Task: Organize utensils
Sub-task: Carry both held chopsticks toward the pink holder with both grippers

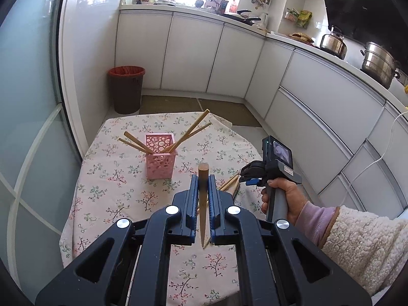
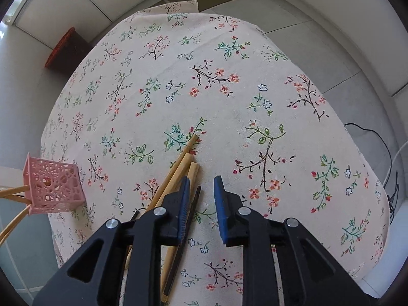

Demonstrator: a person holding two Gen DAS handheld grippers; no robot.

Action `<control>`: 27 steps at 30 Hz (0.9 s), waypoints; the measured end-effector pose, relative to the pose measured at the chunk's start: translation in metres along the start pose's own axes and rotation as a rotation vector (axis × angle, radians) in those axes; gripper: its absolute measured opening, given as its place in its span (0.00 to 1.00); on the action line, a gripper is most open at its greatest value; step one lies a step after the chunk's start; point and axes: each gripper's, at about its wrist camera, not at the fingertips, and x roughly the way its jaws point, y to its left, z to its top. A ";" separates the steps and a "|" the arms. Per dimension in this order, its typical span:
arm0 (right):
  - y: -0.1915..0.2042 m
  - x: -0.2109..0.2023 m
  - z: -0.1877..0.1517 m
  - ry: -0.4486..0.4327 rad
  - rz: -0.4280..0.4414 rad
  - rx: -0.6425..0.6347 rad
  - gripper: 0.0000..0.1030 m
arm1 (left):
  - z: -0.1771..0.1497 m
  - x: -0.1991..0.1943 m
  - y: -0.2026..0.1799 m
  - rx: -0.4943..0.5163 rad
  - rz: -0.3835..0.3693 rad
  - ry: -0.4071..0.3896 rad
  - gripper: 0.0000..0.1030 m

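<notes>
In the left wrist view, the left gripper (image 1: 203,178) at the bottom centre was clamped on a chopstick (image 1: 203,204). At the right, a hand (image 1: 285,199) held the right gripper (image 2: 201,186), fingers apart over loose chopsticks (image 2: 178,168) and a dark stick (image 2: 190,219) on the cloth (image 2: 229,89), gripping none. Beyond, at mid-frame, a pink basket (image 1: 159,159) held four chopsticks (image 1: 188,132). A bin (image 1: 126,89) stood farther back.

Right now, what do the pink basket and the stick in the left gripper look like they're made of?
Pink basket: probably moulded plastic, matte, judging by its even pink colour and cut-out hole pattern. Stick clamped in the left gripper: looks like bamboo or wood, with a tan, unpainted, smooth surface tapering to a point; which of the two I cannot tell.
</notes>
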 end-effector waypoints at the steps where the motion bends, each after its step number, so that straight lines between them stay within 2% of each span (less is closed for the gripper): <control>1: 0.002 0.004 0.000 0.005 -0.004 -0.005 0.21 | 0.000 0.001 0.001 -0.003 0.001 0.001 0.07; 8: 0.020 0.014 -0.001 -0.020 -0.055 -0.081 0.21 | -0.002 0.012 0.009 -0.016 0.005 0.025 0.07; 13: 0.015 0.014 0.001 0.012 0.012 -0.014 0.21 | -0.003 0.014 0.010 -0.020 0.013 0.034 0.07; 15: 0.015 0.015 0.000 0.008 -0.008 -0.036 0.17 | -0.003 0.014 0.010 -0.023 0.013 0.032 0.07; 16: 0.015 0.014 -0.001 -0.005 -0.019 -0.052 0.12 | -0.003 0.014 0.010 -0.023 0.014 0.033 0.07; 18: 0.016 0.015 -0.002 -0.019 -0.020 -0.065 0.11 | -0.003 0.014 0.010 -0.025 0.018 0.034 0.07; 22: 0.007 0.000 -0.007 -0.054 0.050 -0.056 0.08 | -0.001 0.012 0.014 -0.051 0.020 0.032 0.07; 27: 0.010 -0.046 -0.030 -0.117 0.133 -0.135 0.07 | 0.003 -0.003 0.008 -0.045 0.034 -0.001 0.08</control>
